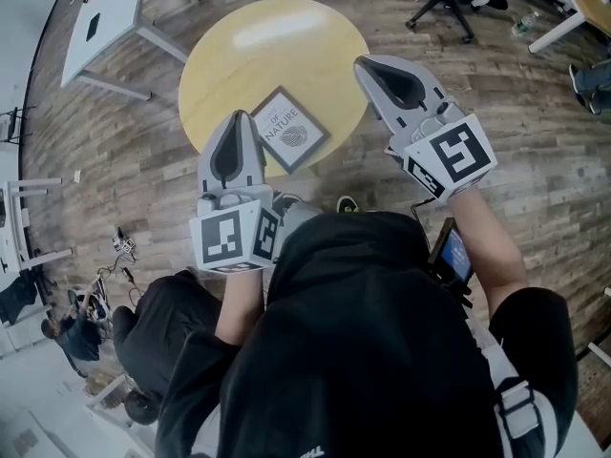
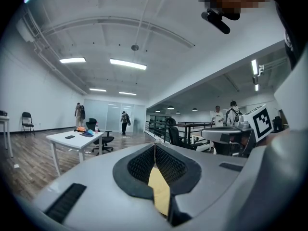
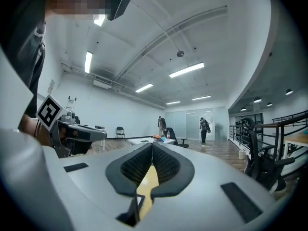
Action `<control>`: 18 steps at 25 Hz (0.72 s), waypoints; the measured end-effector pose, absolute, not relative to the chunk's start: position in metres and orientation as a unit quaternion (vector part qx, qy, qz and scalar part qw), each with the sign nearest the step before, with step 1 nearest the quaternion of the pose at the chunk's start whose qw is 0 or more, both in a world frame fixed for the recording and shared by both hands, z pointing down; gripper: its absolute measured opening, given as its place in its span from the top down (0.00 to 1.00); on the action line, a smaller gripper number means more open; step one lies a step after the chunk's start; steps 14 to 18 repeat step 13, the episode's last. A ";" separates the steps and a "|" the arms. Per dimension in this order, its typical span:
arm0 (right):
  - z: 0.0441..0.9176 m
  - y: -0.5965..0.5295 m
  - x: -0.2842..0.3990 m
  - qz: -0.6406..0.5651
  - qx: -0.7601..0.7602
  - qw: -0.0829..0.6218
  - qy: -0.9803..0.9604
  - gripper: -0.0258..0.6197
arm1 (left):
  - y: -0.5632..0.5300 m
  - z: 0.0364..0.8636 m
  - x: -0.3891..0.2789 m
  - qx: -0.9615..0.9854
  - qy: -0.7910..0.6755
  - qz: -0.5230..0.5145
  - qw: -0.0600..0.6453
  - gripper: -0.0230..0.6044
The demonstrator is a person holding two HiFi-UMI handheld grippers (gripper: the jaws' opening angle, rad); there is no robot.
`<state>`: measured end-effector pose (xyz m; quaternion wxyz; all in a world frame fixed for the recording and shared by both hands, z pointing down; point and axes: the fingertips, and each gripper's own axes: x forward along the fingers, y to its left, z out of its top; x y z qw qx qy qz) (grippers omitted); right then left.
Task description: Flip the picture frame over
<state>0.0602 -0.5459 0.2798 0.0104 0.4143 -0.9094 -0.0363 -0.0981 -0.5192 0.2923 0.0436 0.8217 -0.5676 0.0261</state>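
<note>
The person wears a black short-sleeved top [image 1: 363, 351]. The left gripper [image 1: 237, 117] and right gripper [image 1: 363, 63] are grey (black ribbed pads [image 2: 144, 165]). Each carries black-and-white marker cubes [image 1: 451, 156].

One picture frame [image 1: 289, 130] is lying on one round table [image 1: 229, 55], with two grippers, left gripper [image 1: 236, 118] and right gripper [image 1: 364, 64], hovering nearby. Seemingly four people [image 2: 124, 121] are standing far off.

The left gripper [image 2: 155, 147], jaws pressed together, looks level across a wide hall: a white desk [image 2: 77, 139] at eight o'clock, the right gripper [image 2: 208, 134] at four, ceiling lights [image 2: 127, 63] at eleven, people [image 2: 125, 121] standing far off.
</note>
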 end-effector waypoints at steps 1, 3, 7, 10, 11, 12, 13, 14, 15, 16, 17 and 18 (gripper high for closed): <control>0.280 -0.545 0.061 -0.037 0.414 0.011 -0.910 0.93 | -0.519 0.292 -0.097 0.822 -0.567 0.027 0.043 0.92; 0.280 -0.543 0.062 -0.042 0.413 0.014 -0.910 0.93 | -0.518 0.292 -0.094 0.823 -0.565 0.028 0.042 0.92; 0.277 -0.539 0.070 -0.048 0.416 0.012 -0.908 0.93 | -0.515 0.290 -0.083 0.828 -0.558 0.030 0.039 0.92; 0.274 -0.534 0.071 -0.050 0.419 0.012 -0.907 0.93 | -0.511 0.285 -0.079 0.833 -0.552 0.026 0.032 0.92; 0.273 -0.532 0.070 -0.050 0.420 0.012 -0.906 0.93 | -0.510 0.284 -0.079 0.834 -0.550 0.026 0.030 0.92; 0.273 -0.530 0.071 -0.049 0.421 0.012 -0.906 0.93 | -0.508 0.282 -0.077 0.835 -0.549 0.025 0.028 0.92; 0.273 -0.529 0.071 -0.049 0.423 0.013 -0.905 0.93 | -0.507 0.281 -0.076 0.836 -0.547 0.024 0.027 0.92; 0.273 -0.529 0.071 -0.049 0.423 0.013 -0.905 0.93 | -0.507 0.281 -0.076 0.836 -0.547 0.024 0.027 0.92; 0.273 -0.529 0.071 -0.049 0.423 0.013 -0.905 0.93 | -0.507 0.281 -0.076 0.836 -0.547 0.024 0.027 0.92; 0.273 -0.529 0.071 -0.049 0.423 0.013 -0.905 0.93 | -0.507 0.281 -0.076 0.836 -0.547 0.024 0.027 0.92; 0.273 -0.529 0.071 -0.049 0.423 0.013 -0.905 0.93 | -0.507 0.281 -0.076 0.836 -0.547 0.024 0.027 0.92; 0.273 -0.529 0.071 -0.049 0.423 0.013 -0.905 0.93 | -0.507 0.281 -0.076 0.836 -0.547 0.024 0.027 0.92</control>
